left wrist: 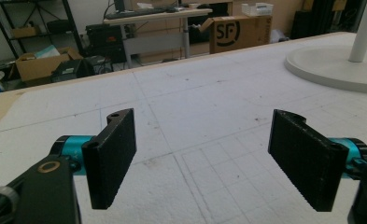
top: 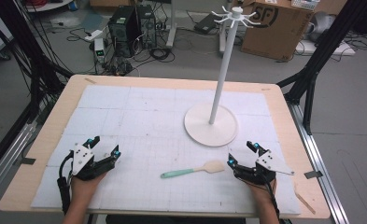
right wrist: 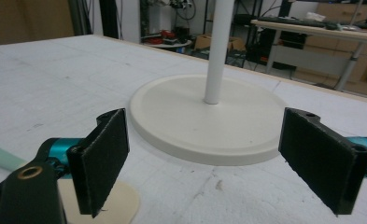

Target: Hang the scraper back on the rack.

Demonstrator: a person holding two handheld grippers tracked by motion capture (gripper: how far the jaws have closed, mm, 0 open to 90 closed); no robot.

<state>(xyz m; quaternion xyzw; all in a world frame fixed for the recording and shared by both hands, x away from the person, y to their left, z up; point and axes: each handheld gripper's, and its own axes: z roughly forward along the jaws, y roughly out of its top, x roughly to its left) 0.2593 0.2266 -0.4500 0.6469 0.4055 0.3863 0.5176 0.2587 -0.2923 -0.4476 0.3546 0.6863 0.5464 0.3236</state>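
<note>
Two open tongs [top: 104, 146] [top: 240, 153], spoon [top: 193, 170] between, white stand [top: 212, 125] beyond.

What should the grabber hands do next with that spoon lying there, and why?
Probably the right gripper should slide a little toward the spoon and lower over its cream bowl end. Both grippers are open and empty, the spoon lies flat on the white mat between them, and its bowl sits right beside the right gripper. The left gripper is farther away.

The white stand [top: 211, 125], with its wide round base and tall pole, blocks the right middle of the counter [top: 41, 154]. A spatula [top: 193, 170] lies low between both grippers. The left half and far side of the mat [top: 125, 112] are open.
</note>
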